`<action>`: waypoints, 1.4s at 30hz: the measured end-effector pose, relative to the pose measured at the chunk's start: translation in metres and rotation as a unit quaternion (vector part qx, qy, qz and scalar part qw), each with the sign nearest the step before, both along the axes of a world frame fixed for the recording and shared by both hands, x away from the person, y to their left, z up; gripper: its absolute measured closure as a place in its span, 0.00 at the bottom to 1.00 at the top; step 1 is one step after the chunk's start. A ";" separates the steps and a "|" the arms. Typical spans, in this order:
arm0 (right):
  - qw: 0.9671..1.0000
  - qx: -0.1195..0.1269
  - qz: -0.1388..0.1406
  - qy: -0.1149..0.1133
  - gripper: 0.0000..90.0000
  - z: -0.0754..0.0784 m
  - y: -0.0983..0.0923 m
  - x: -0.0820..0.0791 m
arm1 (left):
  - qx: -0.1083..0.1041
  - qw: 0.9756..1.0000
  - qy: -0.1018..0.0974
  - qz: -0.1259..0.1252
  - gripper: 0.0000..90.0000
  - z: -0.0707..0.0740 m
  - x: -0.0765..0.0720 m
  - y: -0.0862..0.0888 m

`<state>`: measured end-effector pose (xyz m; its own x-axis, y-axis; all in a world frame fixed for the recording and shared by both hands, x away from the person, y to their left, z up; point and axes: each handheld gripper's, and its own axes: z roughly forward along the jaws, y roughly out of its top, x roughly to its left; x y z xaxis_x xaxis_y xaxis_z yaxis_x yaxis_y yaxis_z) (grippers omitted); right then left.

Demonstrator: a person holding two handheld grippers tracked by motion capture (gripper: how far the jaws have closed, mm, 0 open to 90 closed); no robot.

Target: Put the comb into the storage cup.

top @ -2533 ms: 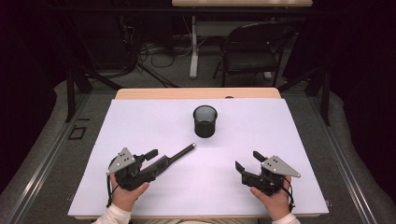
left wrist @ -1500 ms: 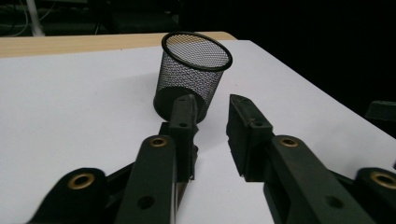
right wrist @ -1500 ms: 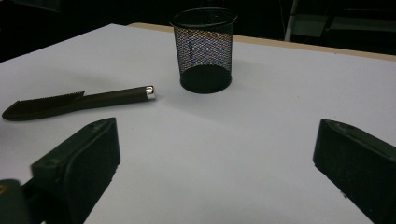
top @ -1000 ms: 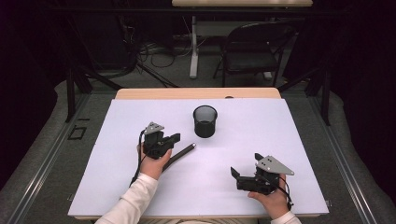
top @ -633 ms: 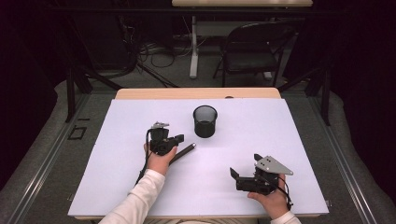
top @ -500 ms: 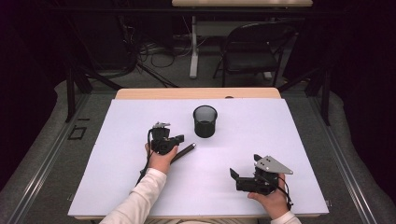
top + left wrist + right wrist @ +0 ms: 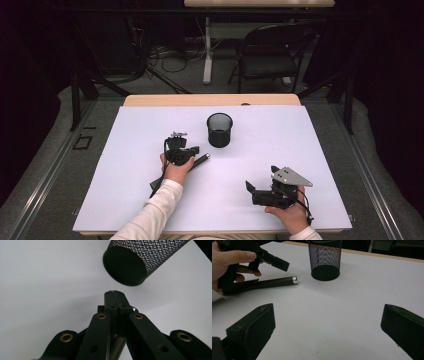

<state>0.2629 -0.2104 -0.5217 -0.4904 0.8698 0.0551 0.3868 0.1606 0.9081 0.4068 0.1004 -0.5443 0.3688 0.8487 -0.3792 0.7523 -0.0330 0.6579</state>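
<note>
A dark pen (image 7: 201, 160) with a silver tip lies slantwise on the white table (image 7: 300, 140), in front and to the left of a black mesh cup (image 7: 219, 130). My left gripper (image 7: 194, 149) hovers just above the pen's middle, its jaws shut together with nothing between them. In the left gripper view the joined jaws of the left gripper (image 7: 115, 293) point towards the cup (image 7: 130, 262), and the pen (image 7: 117, 347) runs underneath them. My right gripper (image 7: 260, 178) rests open near the front right. In the right gripper view the right gripper (image 7: 329, 322) faces the pen (image 7: 269, 282) and the cup (image 7: 325, 257).
The person's left hand (image 7: 229, 260) holds the left gripper over the pen. A bare wooden strip (image 7: 210, 100) runs along the table's far edge. A dark chair (image 7: 270, 55) and cables stand on the floor beyond.
The left hand has gone from the front left forward and to the right, and now sits low over the pen. The right gripper has stayed where it was.
</note>
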 end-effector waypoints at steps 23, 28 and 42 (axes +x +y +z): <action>1.000 0.004 0.000 0.004 0.00 -0.001 -0.001 0.001 | 0.021 0.999 0.028 -0.037 1.00 -0.009 -0.004 -0.019; 1.000 0.005 0.001 0.004 0.00 -0.001 -0.001 0.001 | 0.028 0.998 0.025 -0.051 1.00 -0.009 -0.009 -0.025; 1.000 0.006 -0.001 0.005 0.00 -0.001 -0.001 0.001 | 0.052 0.994 0.024 -0.088 1.00 -0.009 -0.022 -0.033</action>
